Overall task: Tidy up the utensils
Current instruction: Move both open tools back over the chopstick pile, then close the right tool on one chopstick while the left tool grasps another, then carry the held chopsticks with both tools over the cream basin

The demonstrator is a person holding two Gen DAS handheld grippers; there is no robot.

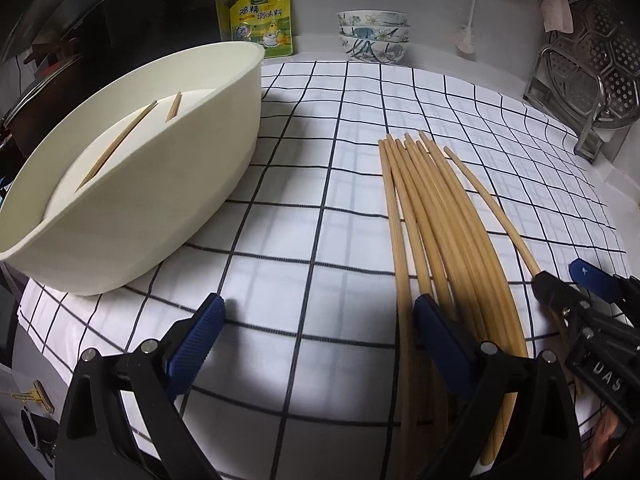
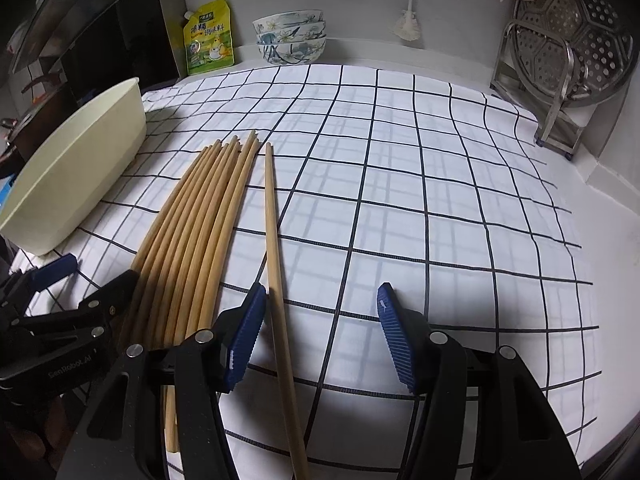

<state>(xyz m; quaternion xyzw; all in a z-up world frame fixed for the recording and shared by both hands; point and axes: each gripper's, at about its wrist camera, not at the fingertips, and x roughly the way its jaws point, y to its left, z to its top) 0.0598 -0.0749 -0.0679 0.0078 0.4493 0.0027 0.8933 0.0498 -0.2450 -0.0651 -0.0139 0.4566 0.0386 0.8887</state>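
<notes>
Hovering open and empty, both the left tongs (image 1: 318,340) and right tongs (image 2: 320,332) flank the chopsticks (image 2: 192,240), bundled right of the tub (image 1: 132,184). Light, stiff, slippery sticks; pinching one near its thick end looks best.

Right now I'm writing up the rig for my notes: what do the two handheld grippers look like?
Both match: the left gripper and right gripper have angular matte-black frames joined by round silver pivot pins, and fingers tipped with ribbed dark-blue pads. Pale lettering marks the black bodies. No cables or sleeves are visible.
</notes>
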